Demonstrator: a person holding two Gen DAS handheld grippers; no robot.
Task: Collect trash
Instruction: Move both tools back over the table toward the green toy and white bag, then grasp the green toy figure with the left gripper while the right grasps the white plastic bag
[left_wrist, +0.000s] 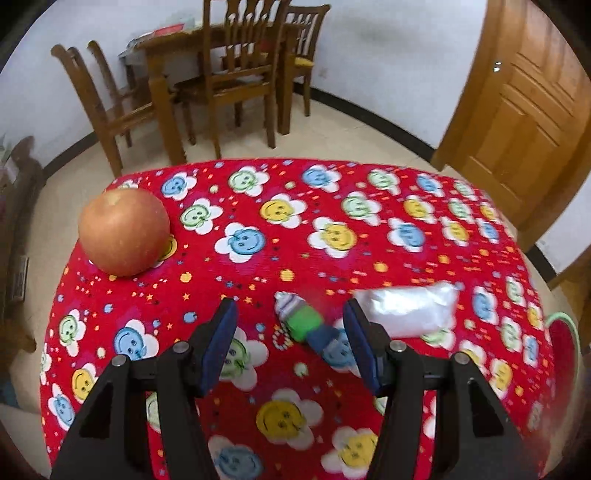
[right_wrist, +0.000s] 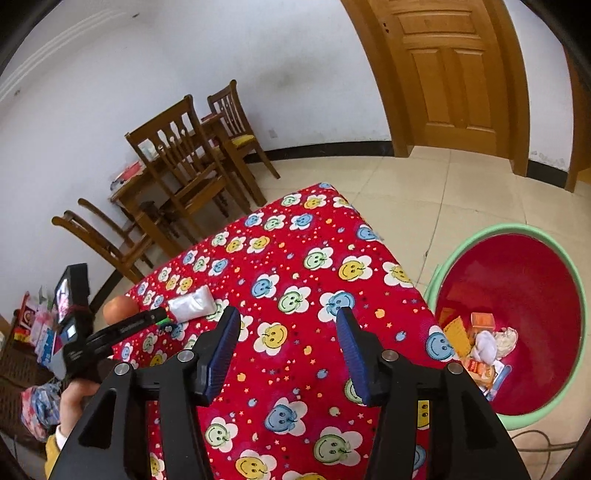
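**Left-wrist view: open jaws above a small wrapper**

Left-wrist view shows the left gripper (left_wrist: 291, 321) with jaws apart and nothing pressed, hovering over a green-and-blue wrapper (left_wrist: 308, 326) on the red smiley-flower tablecloth (left_wrist: 295, 229). Just right of it lies a white plastic packet (left_wrist: 410, 308); an apple (left_wrist: 124, 232) sits well apart at the far left corner. Over bare cloth, the right gripper (right_wrist: 288, 336) stands open and empty. Beside the table, a green-rimmed red bin (right_wrist: 576, 288) on the floor holds collected trash (right_wrist: 480, 343).
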